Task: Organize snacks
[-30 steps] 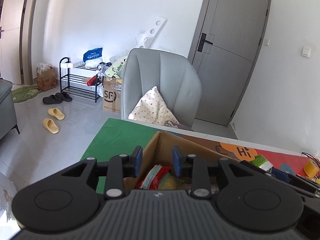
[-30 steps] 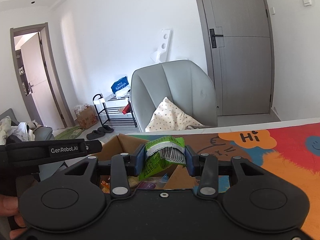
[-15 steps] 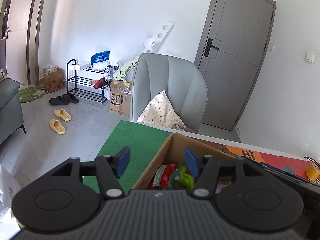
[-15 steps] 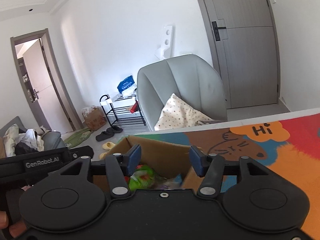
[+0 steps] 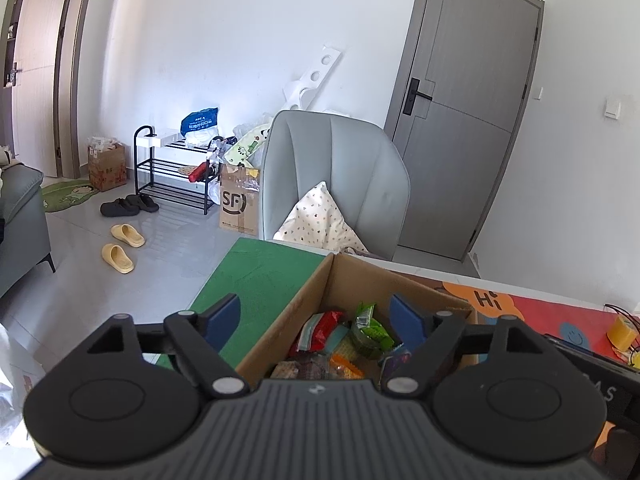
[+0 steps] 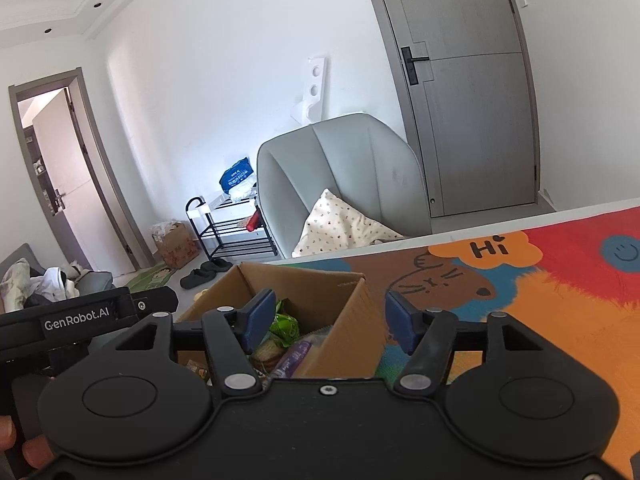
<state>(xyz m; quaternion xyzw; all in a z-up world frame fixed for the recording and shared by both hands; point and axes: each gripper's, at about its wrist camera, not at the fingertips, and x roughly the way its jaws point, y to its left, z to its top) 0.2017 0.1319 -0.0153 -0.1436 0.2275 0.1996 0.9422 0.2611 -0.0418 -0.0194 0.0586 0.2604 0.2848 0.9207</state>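
Observation:
An open cardboard box (image 5: 308,292) stands on the table and holds several snack packets, among them a green packet (image 5: 368,330) and a red one (image 5: 320,330). My left gripper (image 5: 316,320) is open and empty, just above the box's near left side. In the right wrist view the same box (image 6: 296,280) sits below my right gripper (image 6: 326,320), which is open and empty. The green packet (image 6: 285,326) lies inside the box beside a purple packet (image 6: 294,356).
A colourful "Hi" play mat (image 6: 520,280) covers the table right of the box, and a green mat (image 5: 256,276) lies to its left. A grey chair (image 5: 340,176) with a cushion stands behind the table. A yellow item (image 5: 620,328) sits at the far right.
My right gripper opened and let the green packet fall into the box. My left gripper also opened wide. Both grippers rose a little.

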